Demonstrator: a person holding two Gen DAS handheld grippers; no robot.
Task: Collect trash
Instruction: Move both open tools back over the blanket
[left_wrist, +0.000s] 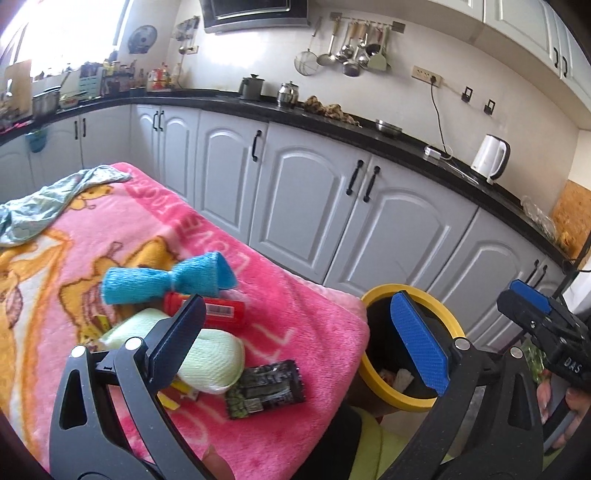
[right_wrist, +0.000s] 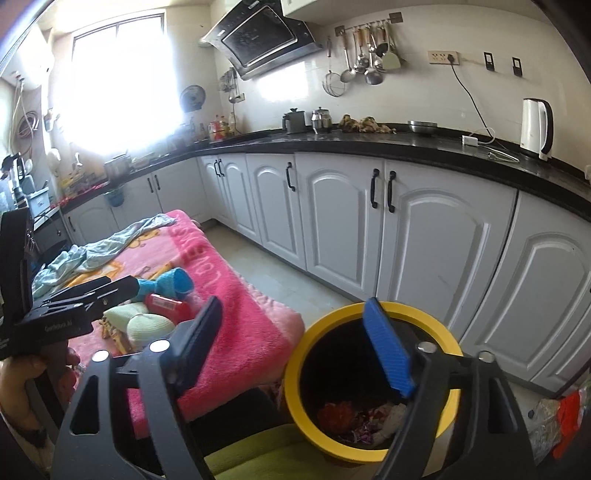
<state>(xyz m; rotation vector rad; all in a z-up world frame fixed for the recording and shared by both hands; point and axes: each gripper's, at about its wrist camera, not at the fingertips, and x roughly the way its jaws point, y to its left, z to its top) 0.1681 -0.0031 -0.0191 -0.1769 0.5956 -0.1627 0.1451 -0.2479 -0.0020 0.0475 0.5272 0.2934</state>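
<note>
A yellow-rimmed black bin (right_wrist: 369, 369) with scraps inside stands on the floor beside a pink blanket (left_wrist: 303, 325); it also shows in the left wrist view (left_wrist: 413, 295). On the blanket lie a black wrapper (left_wrist: 267, 387), a red tube (left_wrist: 218, 312), a blue cloth roll (left_wrist: 166, 282) and pale green pads (left_wrist: 210, 358). My left gripper (left_wrist: 299, 339) is open and empty, over the blanket's edge near the wrapper. My right gripper (right_wrist: 295, 350) is open and empty, above the bin's near rim. It shows at the right in the left wrist view (left_wrist: 532, 306).
White cabinets (right_wrist: 406, 240) under a black counter (right_wrist: 406, 146) run behind the bin. A kettle (right_wrist: 537, 129) stands on the counter. A pale blue cloth (left_wrist: 48, 206) lies at the blanket's far end. A green cushion (right_wrist: 255, 450) is below the grippers.
</note>
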